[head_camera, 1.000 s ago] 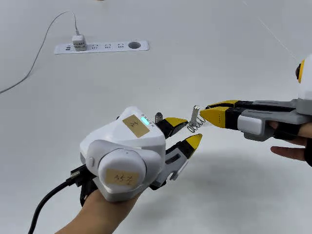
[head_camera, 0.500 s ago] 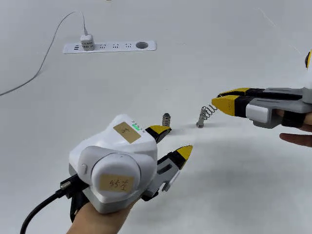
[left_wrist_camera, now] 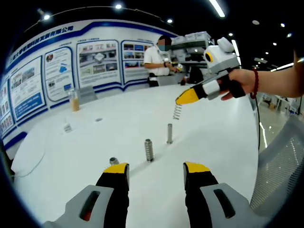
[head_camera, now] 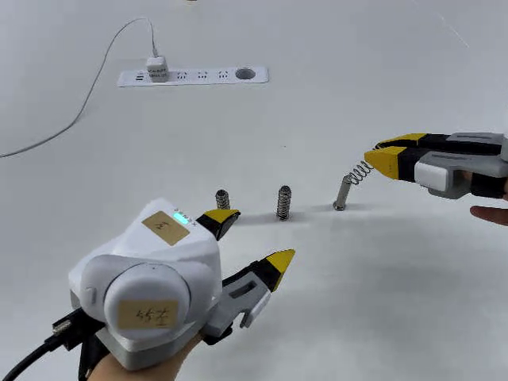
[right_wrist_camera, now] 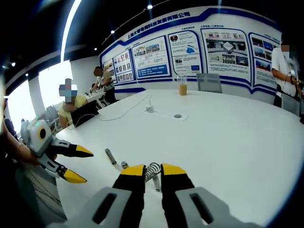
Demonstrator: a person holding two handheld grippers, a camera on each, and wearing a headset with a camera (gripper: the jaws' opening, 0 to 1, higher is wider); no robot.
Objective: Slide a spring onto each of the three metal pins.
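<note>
Yellow-tipped, pinching the last spring [head_camera: 359, 172] in the right claw [head_camera: 373, 159] at the bare pin [head_camera: 341, 193], holding the left claw [head_camera: 264, 235] wide and empty near two sprung pins [head_camera: 222, 198] [head_camera: 283, 202].

On the plain white table [head_camera: 357, 63], the left gripper [head_camera: 254, 236] and right gripper [head_camera: 371, 159] both show yellow-tipped black jaws on white and grey bodies, the left with tan labels and a green light, while the spring [head_camera: 359, 172], pin [head_camera: 341, 193] are silvery grey and the power strip [head_camera: 193, 76] white.
</note>
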